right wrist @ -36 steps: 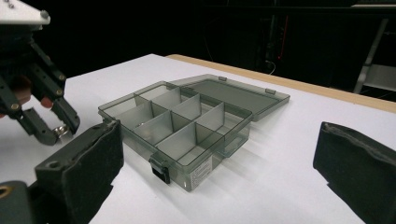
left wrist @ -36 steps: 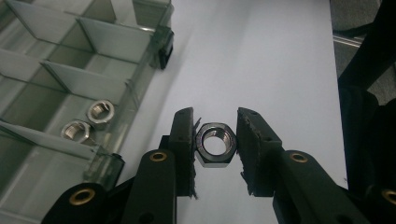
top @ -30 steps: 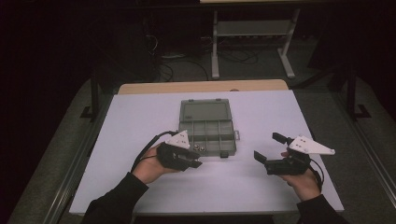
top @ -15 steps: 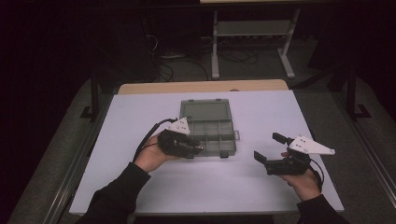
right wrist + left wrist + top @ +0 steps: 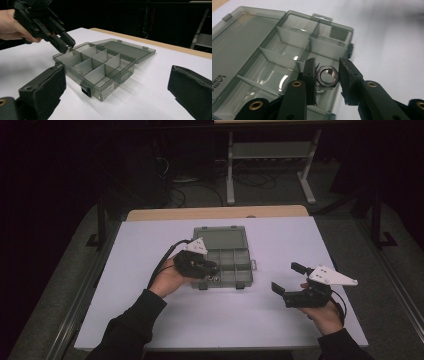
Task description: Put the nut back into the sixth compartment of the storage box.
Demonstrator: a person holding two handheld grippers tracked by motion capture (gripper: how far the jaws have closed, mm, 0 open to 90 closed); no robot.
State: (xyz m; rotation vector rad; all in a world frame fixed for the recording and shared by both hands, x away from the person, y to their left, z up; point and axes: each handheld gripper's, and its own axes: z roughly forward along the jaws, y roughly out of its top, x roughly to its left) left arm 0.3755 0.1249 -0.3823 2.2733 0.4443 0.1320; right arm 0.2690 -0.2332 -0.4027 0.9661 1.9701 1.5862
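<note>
A smoky clear compartment box lies open mid-table, its lid folded flat toward the far side. My left gripper hovers over the box's near left compartment, shut on a shiny steel hex nut held between its pads. The right gripper view shows that left gripper tilted down above the box at its corner. My right gripper rests low to the right of the box, open, with nothing between its jaws.
The white table has free room in front and on both sides. A wooden strip runs along the far edge. Beyond it stands a metal rack with cables on a dark floor.
My left gripper has carried the nut forward and right, from beside the box's front left corner to over its near left compartment. The right gripper has stayed put.
</note>
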